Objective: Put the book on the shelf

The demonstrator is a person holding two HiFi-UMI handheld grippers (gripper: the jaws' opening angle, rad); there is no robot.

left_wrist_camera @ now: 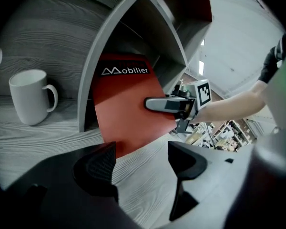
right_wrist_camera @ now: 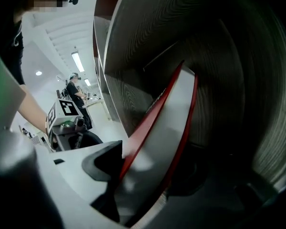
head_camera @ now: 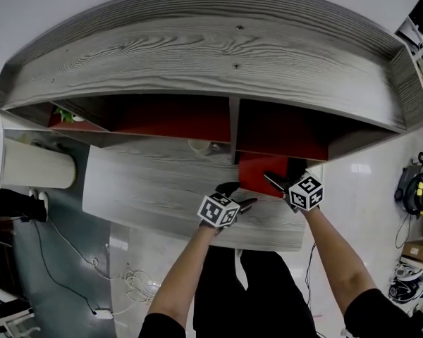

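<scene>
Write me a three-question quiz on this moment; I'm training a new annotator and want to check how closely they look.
1. True or false: the left gripper holds the red book.
2. In the left gripper view, what stands left of the upright divider? A) a white mug B) a glass bottle C) a desk lamp
3. Fill in: the right gripper is closed on the ____.

Key
1. False: its jaws stand apart with nothing between them.
2. A
3. red book
</scene>
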